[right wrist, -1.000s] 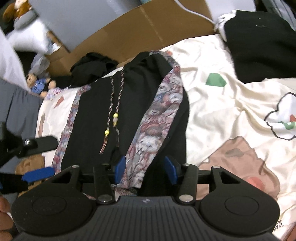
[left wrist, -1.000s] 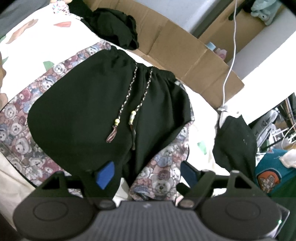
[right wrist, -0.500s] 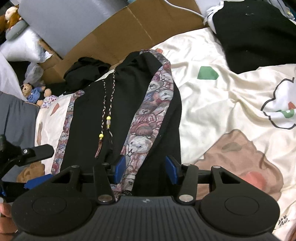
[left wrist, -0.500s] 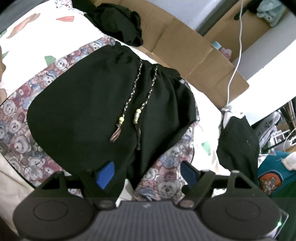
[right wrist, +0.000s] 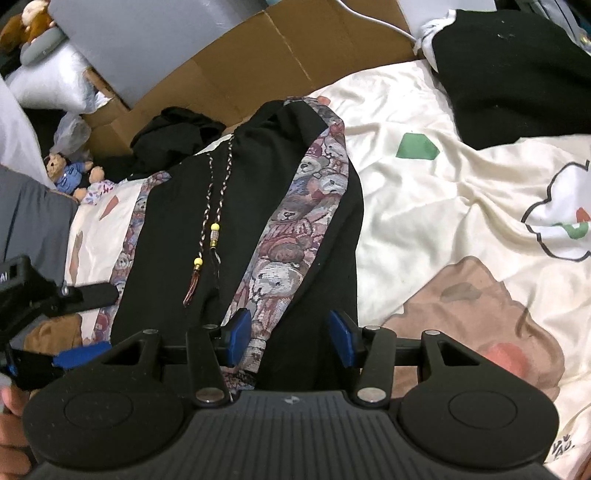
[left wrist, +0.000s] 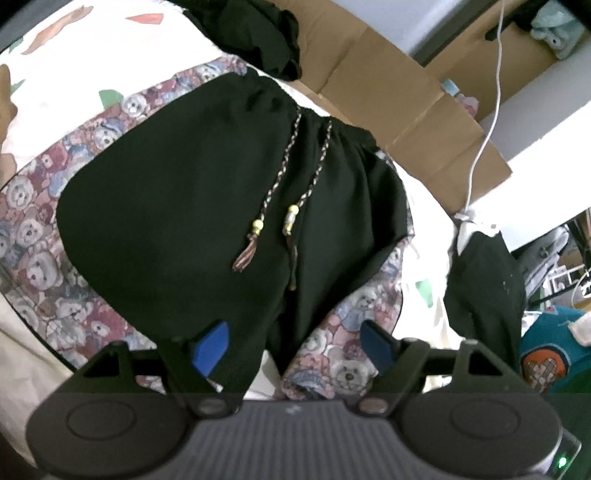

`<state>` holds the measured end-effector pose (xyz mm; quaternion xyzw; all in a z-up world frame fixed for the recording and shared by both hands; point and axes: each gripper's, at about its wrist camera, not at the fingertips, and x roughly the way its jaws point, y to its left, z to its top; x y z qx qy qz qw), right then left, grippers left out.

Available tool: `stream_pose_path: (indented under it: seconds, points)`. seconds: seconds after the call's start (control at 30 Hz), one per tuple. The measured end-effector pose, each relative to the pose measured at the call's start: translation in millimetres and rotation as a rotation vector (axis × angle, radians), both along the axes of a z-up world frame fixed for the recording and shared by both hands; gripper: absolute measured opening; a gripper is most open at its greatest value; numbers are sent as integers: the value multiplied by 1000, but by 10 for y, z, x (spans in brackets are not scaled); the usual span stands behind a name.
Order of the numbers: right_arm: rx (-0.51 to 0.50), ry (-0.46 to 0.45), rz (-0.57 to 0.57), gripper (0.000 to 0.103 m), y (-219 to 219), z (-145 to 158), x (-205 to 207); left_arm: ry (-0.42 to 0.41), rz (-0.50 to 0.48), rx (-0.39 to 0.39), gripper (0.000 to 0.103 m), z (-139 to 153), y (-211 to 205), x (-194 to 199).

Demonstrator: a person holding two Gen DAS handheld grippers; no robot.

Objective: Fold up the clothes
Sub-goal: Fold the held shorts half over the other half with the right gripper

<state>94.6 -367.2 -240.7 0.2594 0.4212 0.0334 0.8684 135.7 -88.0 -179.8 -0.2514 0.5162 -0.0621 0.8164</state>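
Black shorts (left wrist: pixel 192 206) with teddy-bear print side panels (left wrist: pixel 33 236) and a beaded drawstring (left wrist: pixel 291 218) lie flat on a cream printed bedsheet (right wrist: pixel 443 206). My left gripper (left wrist: pixel 293 345) hovers open and wide over the shorts' near hem, where black cloth and a bear-print leg edge lie beneath its blue pads (left wrist: pixel 210 347). The right wrist view shows the same shorts (right wrist: pixel 251 192). My right gripper (right wrist: pixel 290 338) stands open over the right leg's hem, with the bear strip (right wrist: pixel 295 229) and black cloth between the fingers. The left gripper (right wrist: pixel 88 325) shows at that view's left edge.
Flattened cardboard (left wrist: pixel 399 92) lines the far side of the bed. A crumpled black garment (left wrist: pixel 258 33) lies beyond the waistband, another black garment (right wrist: pixel 517 70) at the right. A white cable (left wrist: pixel 487 122) hangs down. A small teddy toy (right wrist: pixel 70 173) sits at the left.
The left gripper has sunk a little toward the shorts, which now fill more of its view. The right gripper has hardly moved. Both openings are unchanged.
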Motion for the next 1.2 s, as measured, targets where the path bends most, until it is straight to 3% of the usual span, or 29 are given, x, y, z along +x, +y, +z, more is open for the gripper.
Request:
stream_pose_path:
  seconds: [0.33, 0.5, 0.57, 0.9, 1.2]
  points:
    - [87, 33, -52, 48, 76, -112, 116, 14, 13, 2, 81, -69, 130, 30]
    - [129, 61, -64, 13, 141, -201, 153, 21, 15, -2, 81, -86, 154, 29]
    - [101, 65, -54, 8, 149, -163, 154, 21, 13, -4, 81, -73, 160, 30]
    - [-35, 73, -106, 5, -232, 62, -30, -10, -26, -9, 81, 53, 32, 66]
    - [-170, 84, -174, 5, -842, 297, -173, -10, -92, 0, 81, 89, -211, 49]
